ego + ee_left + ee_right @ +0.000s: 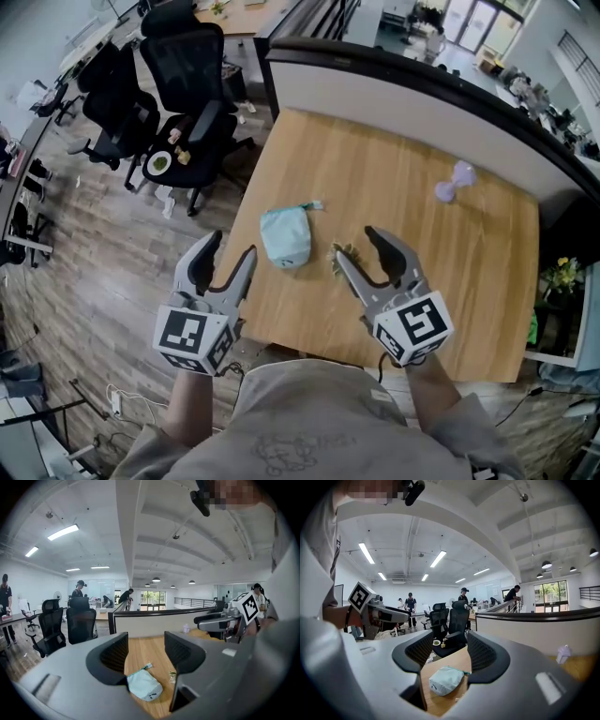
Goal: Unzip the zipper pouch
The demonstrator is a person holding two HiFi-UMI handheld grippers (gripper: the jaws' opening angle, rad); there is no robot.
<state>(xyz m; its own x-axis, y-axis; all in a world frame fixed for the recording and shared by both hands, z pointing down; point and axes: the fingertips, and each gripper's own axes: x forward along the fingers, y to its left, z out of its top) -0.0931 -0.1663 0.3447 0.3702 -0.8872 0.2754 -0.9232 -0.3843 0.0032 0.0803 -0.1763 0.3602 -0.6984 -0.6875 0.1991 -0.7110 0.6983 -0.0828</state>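
Head view: left hand-held gripper [232,246] and right hand-held gripper [354,242] gape empty near the pouch [285,236], closure indistinct.

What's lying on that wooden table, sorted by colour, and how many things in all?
light blue pouch: 1
purple object: 1
greenish bit, too small to identify: 1
total: 3
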